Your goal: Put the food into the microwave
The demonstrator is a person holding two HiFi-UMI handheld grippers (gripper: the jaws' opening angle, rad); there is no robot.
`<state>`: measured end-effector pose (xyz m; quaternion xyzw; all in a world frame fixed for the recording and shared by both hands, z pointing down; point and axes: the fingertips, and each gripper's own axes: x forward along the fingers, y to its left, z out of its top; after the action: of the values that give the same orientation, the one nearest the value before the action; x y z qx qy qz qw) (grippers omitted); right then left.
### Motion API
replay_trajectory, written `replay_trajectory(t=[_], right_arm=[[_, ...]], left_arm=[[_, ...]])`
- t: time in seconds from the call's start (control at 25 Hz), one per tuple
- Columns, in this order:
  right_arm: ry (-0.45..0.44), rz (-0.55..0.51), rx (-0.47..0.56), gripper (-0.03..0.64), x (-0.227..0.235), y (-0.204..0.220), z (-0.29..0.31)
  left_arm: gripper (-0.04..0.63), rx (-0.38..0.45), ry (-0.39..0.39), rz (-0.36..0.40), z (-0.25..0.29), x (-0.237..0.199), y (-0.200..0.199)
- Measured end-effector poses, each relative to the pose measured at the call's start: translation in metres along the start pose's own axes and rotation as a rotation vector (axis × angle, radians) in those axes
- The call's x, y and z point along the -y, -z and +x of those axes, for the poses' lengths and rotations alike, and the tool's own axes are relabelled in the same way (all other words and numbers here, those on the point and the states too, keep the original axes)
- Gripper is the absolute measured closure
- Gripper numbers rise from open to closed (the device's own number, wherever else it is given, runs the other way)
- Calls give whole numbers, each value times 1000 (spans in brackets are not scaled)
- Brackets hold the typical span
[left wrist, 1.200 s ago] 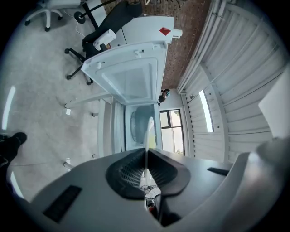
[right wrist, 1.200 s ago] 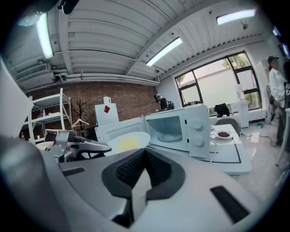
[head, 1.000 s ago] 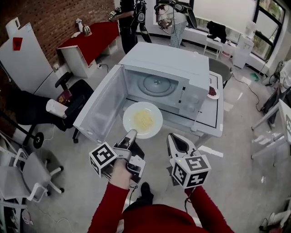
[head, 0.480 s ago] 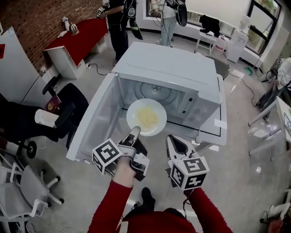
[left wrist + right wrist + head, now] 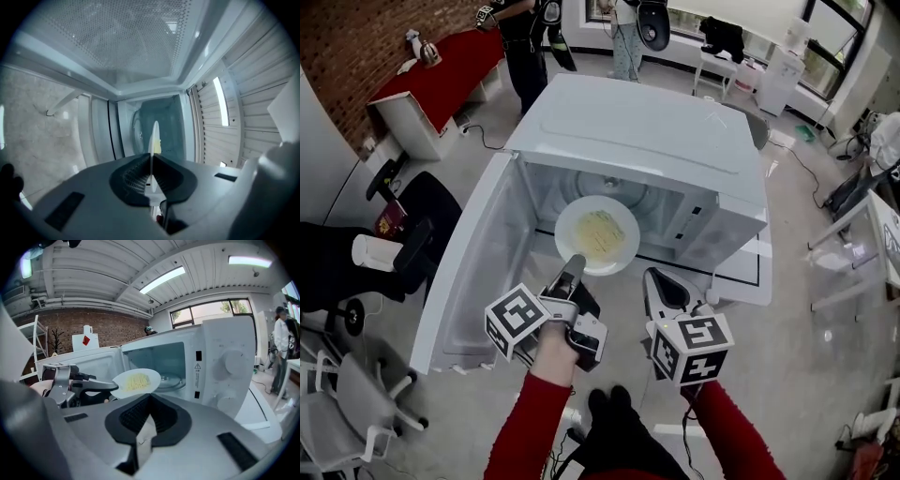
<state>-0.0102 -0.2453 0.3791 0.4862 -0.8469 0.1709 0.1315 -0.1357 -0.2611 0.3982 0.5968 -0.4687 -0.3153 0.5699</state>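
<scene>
Biggest thing here is the white microwave [image 5: 647, 141]. It sits on a white table [image 5: 748, 272] and covers most of it, so only a strip along the table's right edge and front shows. Its door [image 5: 473, 281] is swung wide open to the left, out past the table's left edge, and the cavity faces the person. You can see the glass turntable [image 5: 169, 379] sitting bare inside.

The plate [image 5: 572, 230] is right at the open mouth of the microwave, held up in the air over the front of the cavity floor. It's held roughly level and isn't resting on the turntable, which is just behind it in the right gripper view.

The left claw [image 5: 574, 267] is pinching the plate by its near rim. In the left gripper view the rim runs edge-on straight between the two jaws, so it's clamped tight. The right claw [image 5: 654, 281] hangs just beside it over the table's front edge, short of the microwave. Its jaws are pressed together with nothing in them, and it's not touching the plate.

The food [image 5: 602, 236] is a small pale yellow pile, looks like noodles, in the middle of the plate.
</scene>
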Motion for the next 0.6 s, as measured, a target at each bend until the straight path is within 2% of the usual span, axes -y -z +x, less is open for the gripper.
replay_trajectory(t=[0.6], right_arm=[[-22, -44, -7, 603, 15, 11, 45]], left_arm=[[575, 23, 24, 54, 53, -12, -11]])
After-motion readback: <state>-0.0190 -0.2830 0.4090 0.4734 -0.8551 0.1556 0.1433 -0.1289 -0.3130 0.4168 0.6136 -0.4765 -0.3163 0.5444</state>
